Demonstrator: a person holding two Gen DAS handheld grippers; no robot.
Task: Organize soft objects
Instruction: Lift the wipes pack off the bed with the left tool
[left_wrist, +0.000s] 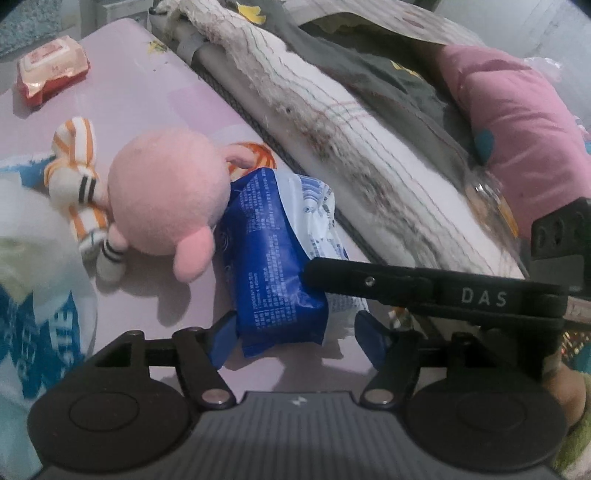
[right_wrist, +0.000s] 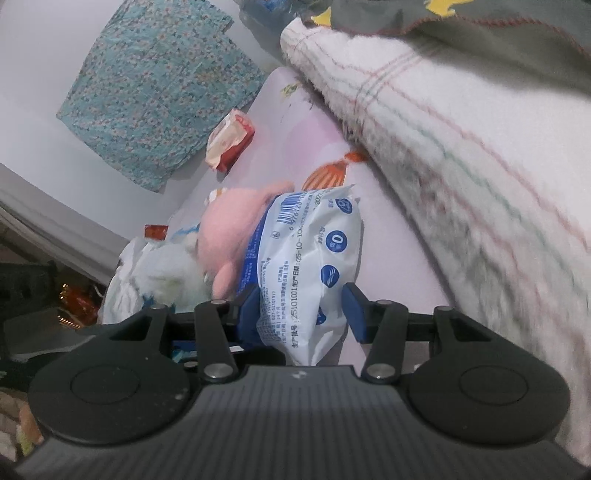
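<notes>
The blue tissue pack (left_wrist: 273, 258) lies on the pink bed sheet (left_wrist: 147, 96), touching the pink plush toy (left_wrist: 166, 199) to its left. Right gripper (right_wrist: 301, 314) jaws pinch its near end; left gripper (left_wrist: 295, 336) jaws stand open around it (light, squashy, slippery film, so grip mid-body).

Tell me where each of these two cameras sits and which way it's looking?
Left wrist: on the left gripper, looking steeply down along its blue fingers at the blue pack and pink plush; the right gripper's black finger crosses in.
Right wrist: on the right gripper, looking more level along the bed; its fingers flank the pack's white side.
Shared: pack, plush, red packet, striped blanket.
</notes>
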